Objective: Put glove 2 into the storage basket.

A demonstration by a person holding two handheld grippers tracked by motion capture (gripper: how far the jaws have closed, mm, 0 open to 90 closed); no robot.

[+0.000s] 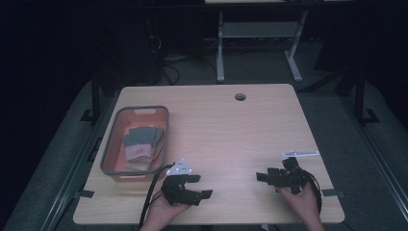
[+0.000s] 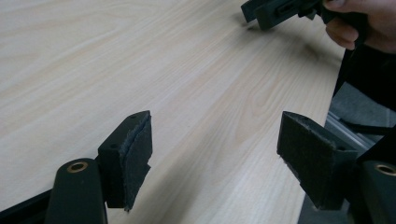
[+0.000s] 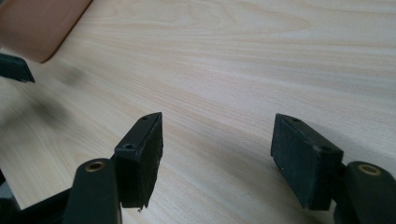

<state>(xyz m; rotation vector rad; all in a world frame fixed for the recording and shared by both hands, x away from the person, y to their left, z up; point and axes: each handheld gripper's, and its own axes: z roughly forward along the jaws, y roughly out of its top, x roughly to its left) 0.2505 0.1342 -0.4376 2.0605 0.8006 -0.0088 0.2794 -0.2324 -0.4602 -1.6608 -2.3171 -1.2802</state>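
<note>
Near the table's front edge, my left gripper (image 1: 201, 186) rests in a hand at the left and points right, jaws wide apart with nothing between them. My right gripper (image 1: 262, 177) is held at the right and points left, also open and empty. In the left gripper view, the left gripper (image 2: 215, 144) hovers low over bare wood, and the right gripper (image 2: 275, 10) shows at the top right. The right gripper view has the right gripper (image 3: 217, 140) spread over bare wood, with a tip of the left gripper (image 3: 14, 67) at the left edge.
A pink basket (image 1: 109, 144) with a grey rim stands at the table's left, holding folded grey and pink cloths (image 1: 140, 142); its corner, the basket (image 3: 37, 23), shows in the right gripper view. The wooden table (image 1: 231, 130) has a cable hole (image 1: 240, 96) at the back. A white desk frame (image 1: 260, 33) stands beyond.
</note>
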